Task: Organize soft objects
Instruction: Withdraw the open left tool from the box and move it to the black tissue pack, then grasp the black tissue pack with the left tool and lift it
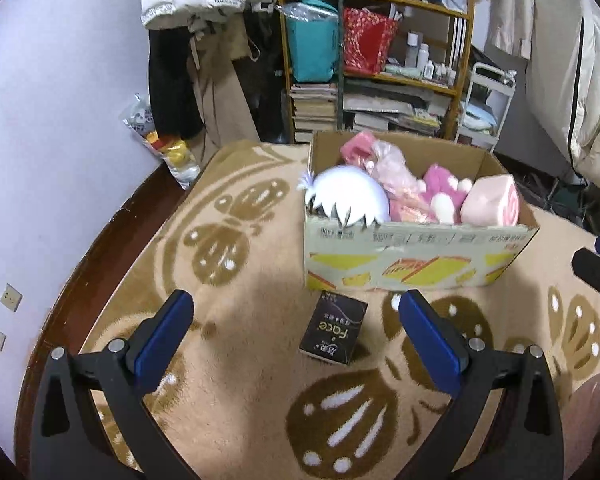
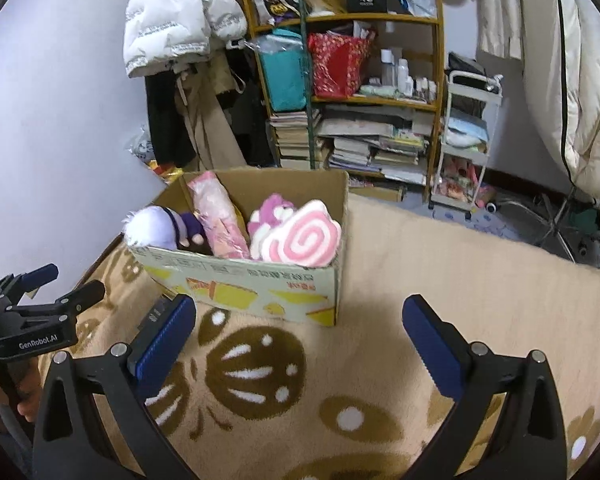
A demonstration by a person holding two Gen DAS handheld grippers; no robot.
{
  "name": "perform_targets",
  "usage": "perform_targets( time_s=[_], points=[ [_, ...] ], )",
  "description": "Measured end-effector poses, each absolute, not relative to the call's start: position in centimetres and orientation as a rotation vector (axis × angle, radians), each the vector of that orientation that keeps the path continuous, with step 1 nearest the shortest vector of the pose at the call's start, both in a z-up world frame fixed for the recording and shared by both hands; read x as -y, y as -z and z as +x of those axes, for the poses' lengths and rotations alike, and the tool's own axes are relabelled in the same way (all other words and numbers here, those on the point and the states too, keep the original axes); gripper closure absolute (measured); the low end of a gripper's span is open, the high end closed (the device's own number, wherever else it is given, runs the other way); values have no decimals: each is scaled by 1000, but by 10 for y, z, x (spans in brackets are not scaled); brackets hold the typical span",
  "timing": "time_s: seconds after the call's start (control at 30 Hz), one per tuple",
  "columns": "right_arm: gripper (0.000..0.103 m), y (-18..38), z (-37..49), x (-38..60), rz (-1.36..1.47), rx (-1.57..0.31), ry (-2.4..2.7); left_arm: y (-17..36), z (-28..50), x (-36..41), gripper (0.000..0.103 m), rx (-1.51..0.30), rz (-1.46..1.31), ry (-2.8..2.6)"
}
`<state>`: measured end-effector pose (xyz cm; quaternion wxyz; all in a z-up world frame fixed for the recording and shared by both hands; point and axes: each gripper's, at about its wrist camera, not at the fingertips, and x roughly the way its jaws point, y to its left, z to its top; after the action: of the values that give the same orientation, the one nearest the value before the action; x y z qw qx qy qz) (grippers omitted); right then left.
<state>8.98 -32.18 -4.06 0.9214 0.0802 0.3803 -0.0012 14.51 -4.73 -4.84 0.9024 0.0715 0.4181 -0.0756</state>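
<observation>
The left gripper (image 1: 296, 312) hangs wide open and empty over the patterned blanket (image 1: 240, 380), with a small dark packet (image 1: 334, 334) lying just ahead between its fingers. The cardboard box (image 1: 412, 256) stands beyond it, packed with a white-haired doll (image 1: 348, 200), pink plush toys (image 1: 440, 192) and a pink swirl cushion (image 1: 492, 202). The right gripper (image 2: 298, 316), equally spread and empty, faces the same box from near.

Both grippers have black angular frames, silver pivot screws and ribbed blue pads (image 2: 162, 340). The left gripper (image 2: 66, 286) carries white "GenRobot.AI" lettering.
</observation>
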Motion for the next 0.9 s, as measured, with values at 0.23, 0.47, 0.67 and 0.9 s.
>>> perform_targets(
  time_s=[0.23, 0.47, 0.67, 0.9],
  points=[
    [0, 64, 91, 325, 170, -816, 10, 80, 159, 45, 2, -919, 155, 167],
    [0, 67, 92, 327, 181, -791, 8, 118, 177, 47, 2, -991, 179, 191],
    [0, 69, 91, 325, 174, -797, -8, 136, 178, 56, 2, -1012, 218, 216],
    [0, 71, 92, 324, 164, -801, -10, 159, 184, 64, 8, -1054, 233, 261]
  ],
)
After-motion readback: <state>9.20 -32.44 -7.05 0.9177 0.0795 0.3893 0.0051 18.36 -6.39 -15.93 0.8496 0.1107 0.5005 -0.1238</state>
